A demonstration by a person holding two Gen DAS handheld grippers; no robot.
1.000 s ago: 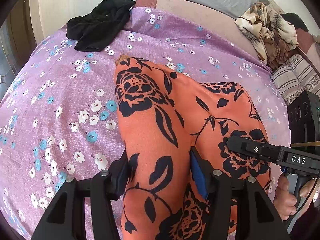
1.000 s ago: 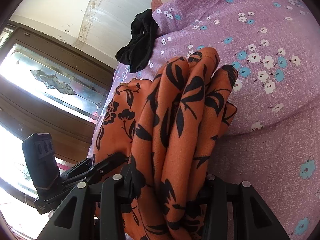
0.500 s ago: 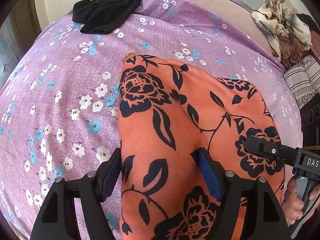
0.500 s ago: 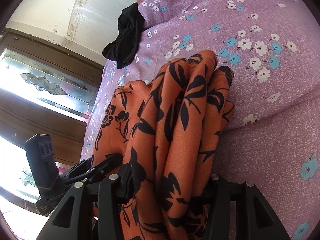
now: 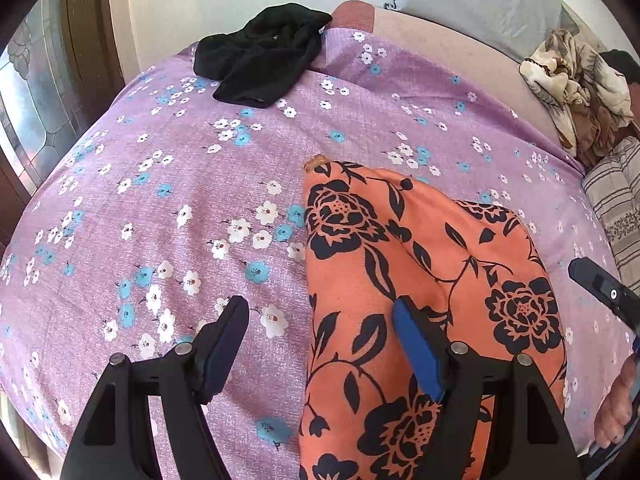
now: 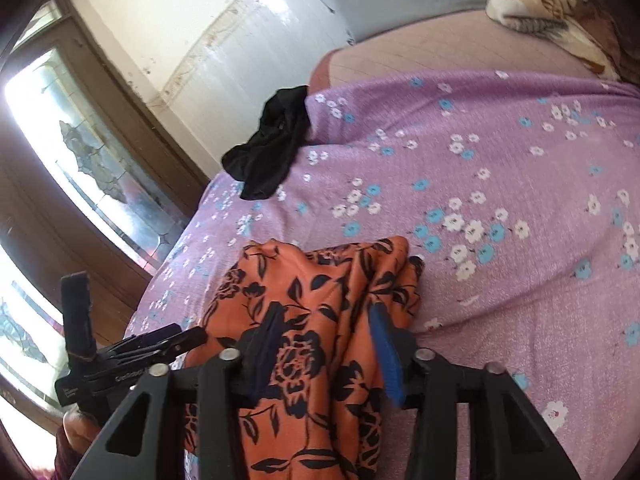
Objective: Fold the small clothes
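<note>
A folded orange cloth with a black flower print lies flat on the purple flowered bedsheet. My left gripper stands open above it. The cloth's left edge runs through the gap, and the blue-padded right finger hovers over the fabric. In the right wrist view the orange cloth shows below and between the fingers of my right gripper. Its jaws are closing, both pad faces show bare, and nothing is pinched. The right gripper also appears at the cloth's right side.
A crumpled black garment lies at the sheet's far left corner. A heap of beige patterned fabric and a striped pillow sit at the right. A glazed wooden door stands beyond the bed's left edge.
Both grippers let go of the orange cloth, which now lies flat. The left gripper opened and shifted left. The right gripper rose and drew back from the bunched fold.
</note>
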